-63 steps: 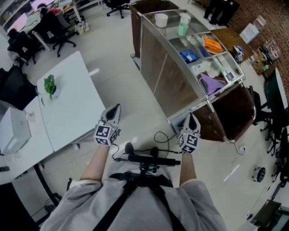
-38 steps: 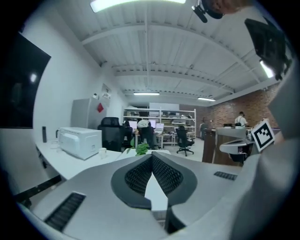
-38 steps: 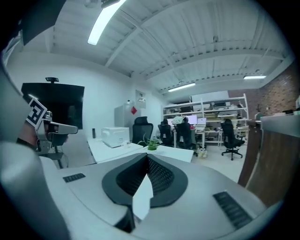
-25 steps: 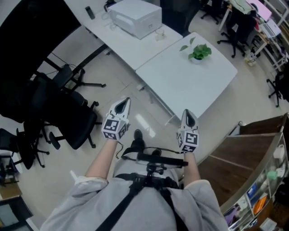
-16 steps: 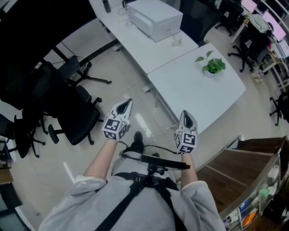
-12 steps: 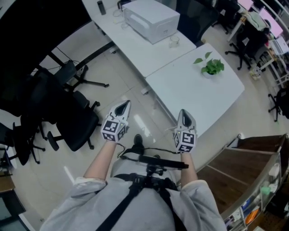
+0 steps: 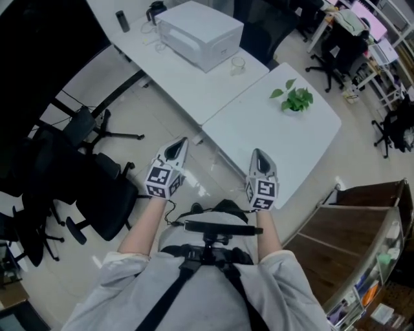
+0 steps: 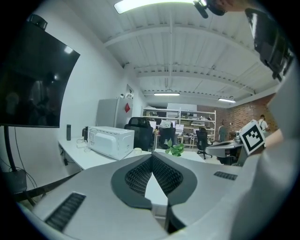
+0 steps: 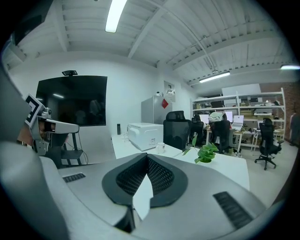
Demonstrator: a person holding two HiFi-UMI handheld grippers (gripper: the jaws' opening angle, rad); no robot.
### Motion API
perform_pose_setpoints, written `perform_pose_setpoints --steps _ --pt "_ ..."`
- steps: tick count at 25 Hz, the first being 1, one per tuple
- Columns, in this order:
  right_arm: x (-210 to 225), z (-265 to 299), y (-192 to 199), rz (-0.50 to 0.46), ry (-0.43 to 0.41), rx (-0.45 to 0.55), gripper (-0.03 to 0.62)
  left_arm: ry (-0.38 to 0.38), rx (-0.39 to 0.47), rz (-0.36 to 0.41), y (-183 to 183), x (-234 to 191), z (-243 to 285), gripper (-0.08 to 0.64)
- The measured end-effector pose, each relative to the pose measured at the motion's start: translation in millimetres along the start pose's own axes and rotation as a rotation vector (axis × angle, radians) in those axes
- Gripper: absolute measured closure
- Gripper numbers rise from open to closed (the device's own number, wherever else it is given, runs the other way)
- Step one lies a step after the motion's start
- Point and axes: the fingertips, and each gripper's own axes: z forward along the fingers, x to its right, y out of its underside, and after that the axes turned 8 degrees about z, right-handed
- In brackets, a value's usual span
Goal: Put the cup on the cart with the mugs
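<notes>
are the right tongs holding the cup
No, the right tongs are shut with nothing between them, and the cup stands on the white desk beside the microwave.

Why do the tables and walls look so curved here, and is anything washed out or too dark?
Head view: the wide lens bows the white tables outward, and the upper left is nearly black. Left gripper view: a round fisheye picture with black corners, and the ceiling lamp glares white. Right gripper view: the same round warp, and the strip light is blown out.
</notes>
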Motion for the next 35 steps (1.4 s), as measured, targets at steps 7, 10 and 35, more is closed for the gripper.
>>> perform_pose_setpoints --steps 7,10,35 --pt "12.4 50.6 -15.6 0.01 0.016 -0.048 0.586 0.029 -0.015 -0.035 -3.0 -25.3 56.4 0.557" --pt "28.8 80.5 -18.4 0.027 0.019 -0.067 0.586 0.038 -0.03 -0.045 -4.1 -31.0 89.7 0.557" --pt "85.4 269.6 -48.7 0.05 0.017 -0.183 0.586 0.284 -0.236 -0.009 -8.8 -68.4 382.3 0.42"
